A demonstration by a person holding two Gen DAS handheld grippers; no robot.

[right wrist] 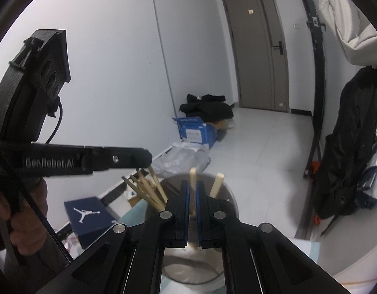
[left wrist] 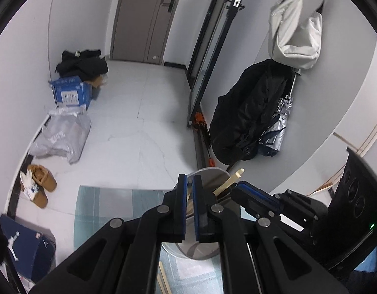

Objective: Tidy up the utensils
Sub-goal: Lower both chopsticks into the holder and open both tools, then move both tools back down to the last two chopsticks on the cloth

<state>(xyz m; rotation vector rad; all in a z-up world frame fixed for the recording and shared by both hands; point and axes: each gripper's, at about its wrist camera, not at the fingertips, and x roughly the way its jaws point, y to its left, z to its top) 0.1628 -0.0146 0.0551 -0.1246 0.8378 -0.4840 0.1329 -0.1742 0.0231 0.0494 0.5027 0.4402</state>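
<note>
Your left tool (left wrist: 190, 183) is clamped on a bundle of chopsticks (right wrist: 149, 191); your right tool (right wrist: 192, 188) pinches a single chopstick (right wrist: 193, 175), both above the metal cup (right wrist: 227, 193) holding another chopstick (right wrist: 217, 185).

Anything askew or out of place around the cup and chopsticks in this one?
Nothing spilled or damaged. The chopsticks lean fanned at mixed angles in the metal cup, not bundled, and a loose pair lies on the mat beside the cup. Each gripper, left and right, pinches one chopstick.
</note>
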